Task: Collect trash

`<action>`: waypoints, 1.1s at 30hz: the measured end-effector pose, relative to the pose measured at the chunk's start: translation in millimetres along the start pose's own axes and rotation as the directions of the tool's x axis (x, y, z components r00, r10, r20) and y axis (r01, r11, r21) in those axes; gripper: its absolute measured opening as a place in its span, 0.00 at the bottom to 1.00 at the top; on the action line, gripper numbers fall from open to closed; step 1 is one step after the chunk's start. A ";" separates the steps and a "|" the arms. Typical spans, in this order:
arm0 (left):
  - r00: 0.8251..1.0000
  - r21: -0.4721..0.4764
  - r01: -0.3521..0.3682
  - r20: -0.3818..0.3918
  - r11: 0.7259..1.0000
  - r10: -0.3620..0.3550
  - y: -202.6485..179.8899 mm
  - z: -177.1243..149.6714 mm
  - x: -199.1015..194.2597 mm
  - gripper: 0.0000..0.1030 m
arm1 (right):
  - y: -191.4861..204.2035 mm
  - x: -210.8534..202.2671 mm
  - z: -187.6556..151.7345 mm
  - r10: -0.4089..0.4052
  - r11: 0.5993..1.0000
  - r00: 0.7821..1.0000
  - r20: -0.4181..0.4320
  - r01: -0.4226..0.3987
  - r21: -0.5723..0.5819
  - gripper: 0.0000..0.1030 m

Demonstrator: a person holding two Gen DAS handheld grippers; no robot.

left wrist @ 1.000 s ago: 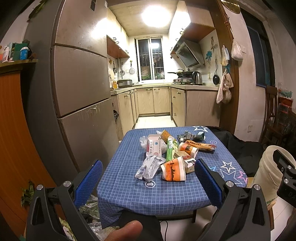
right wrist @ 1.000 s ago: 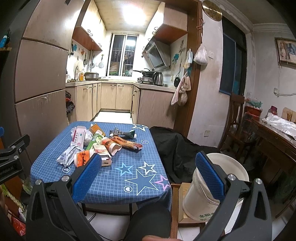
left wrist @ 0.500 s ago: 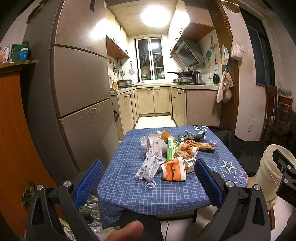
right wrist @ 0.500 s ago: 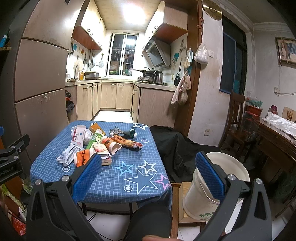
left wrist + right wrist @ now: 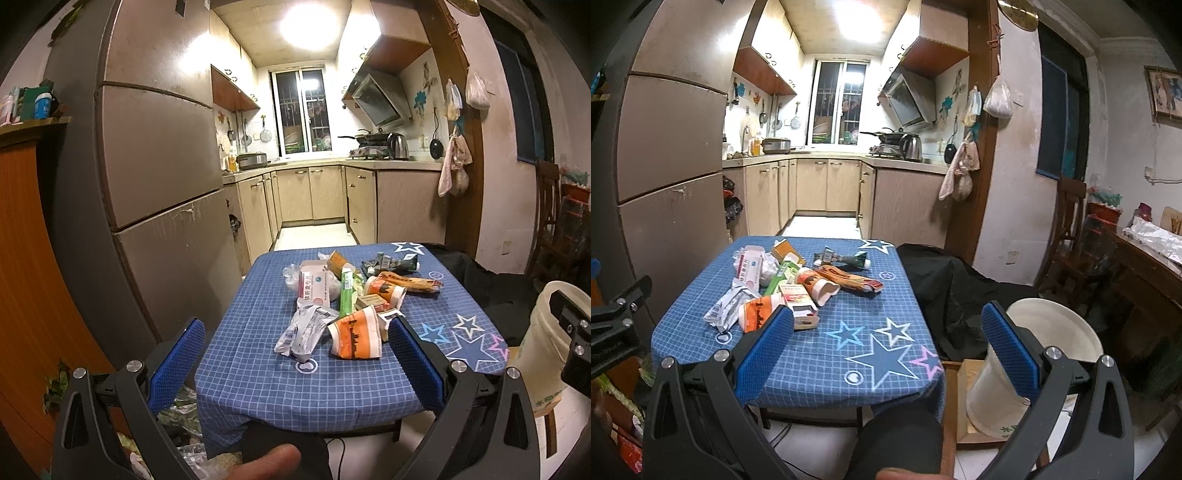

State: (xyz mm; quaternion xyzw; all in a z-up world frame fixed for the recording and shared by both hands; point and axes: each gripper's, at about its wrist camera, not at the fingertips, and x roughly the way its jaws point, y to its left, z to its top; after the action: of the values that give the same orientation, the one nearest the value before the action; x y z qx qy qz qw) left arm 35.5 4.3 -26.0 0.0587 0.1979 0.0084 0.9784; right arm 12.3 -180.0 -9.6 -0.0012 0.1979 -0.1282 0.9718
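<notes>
1. The trash is piled toward the far left part of the table (image 5: 812,354), which wears a blue checked cloth with stars on the right side. Nearest the front edge lie a crushed orange paper cup (image 5: 356,334) and, just left of it, a crumpled silver wrapper (image 5: 304,330).
2. Behind those come a white-and-pink medicine box (image 5: 314,288), a green carton (image 5: 346,291), a second paper cup (image 5: 817,286) on its side, and a small red-and-white box (image 5: 799,304) that sits closest to the table's middle.
3. Further back there's a long orange snack wrapper (image 5: 849,278) and a dark green wrapper (image 5: 846,257) near the far edge.
4. The white bucket (image 5: 1052,332) stands on the floor off the table's right front corner, well apart from the pile, with a black cloth (image 5: 960,288) heaped behind it.
5. Left gripper (image 5: 295,358): blue pads spread wide, nothing between them, held short of the front edge and facing the pile.
6. Right gripper (image 5: 886,343): spread just as wide, nothing in it, hanging over the right front corner.
7. A big fridge (image 5: 155,166) stands left of the table, kitchen cabinets behind.
</notes>
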 end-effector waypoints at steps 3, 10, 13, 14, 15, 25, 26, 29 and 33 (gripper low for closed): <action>1.000 -0.017 -0.002 -0.015 1.000 0.002 3.7 -2.0 12.5 0.97 | 4.3 12.7 1.9 0.011 1.000 1.000 -0.014 -0.011 -0.002 0.95; 0.999 -0.062 0.009 -0.050 0.998 -0.012 15.8 -10.8 46.7 0.97 | 19.6 51.2 5.2 0.072 0.997 0.996 -0.049 -0.073 -0.004 0.95; 0.997 -0.027 -0.009 -0.083 1.000 0.007 19.2 -23.0 69.3 0.97 | 28.3 77.1 1.7 0.127 0.991 0.988 -0.086 -0.129 -0.017 0.95; 0.994 0.009 -0.003 -0.114 1.000 0.004 18.5 -28.4 80.2 0.97 | 30.8 88.4 -0.8 0.146 0.989 0.983 -0.112 -0.149 -0.015 0.95; 0.989 0.038 0.007 -0.146 0.999 -0.001 18.1 -33.2 89.7 0.97 | 35.0 98.4 -3.0 0.167 0.985 0.976 -0.137 -0.170 -0.014 0.95; 0.932 -0.086 -0.075 -0.360 0.993 0.039 58.5 -65.9 178.9 0.97 | 74.7 188.2 -32.5 0.466 0.877 0.815 -0.346 -0.478 0.055 0.95; 0.931 -0.109 -0.077 -0.365 0.991 0.032 63.9 -67.8 184.9 0.97 | 77.8 196.5 -35.6 0.506 0.853 0.783 -0.361 -0.516 0.079 0.95; 0.932 -0.122 -0.076 -0.361 0.990 0.027 69.3 -67.7 198.3 0.97 | 83.9 217.3 -43.4 0.594 0.795 0.711 -0.376 -0.590 0.142 0.95; 0.942 -0.100 0.029 -0.331 0.995 -0.061 65.7 -66.7 215.6 0.95 | 91.6 246.7 -53.7 0.688 0.713 0.600 -0.409 -0.666 0.221 0.77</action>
State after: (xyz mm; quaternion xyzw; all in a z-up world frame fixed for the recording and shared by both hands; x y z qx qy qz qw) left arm 208.7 85.5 -162.5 0.0059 0.3614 0.0051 0.9324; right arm 233.7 -150.4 -158.8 0.1265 0.4058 0.2483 0.8704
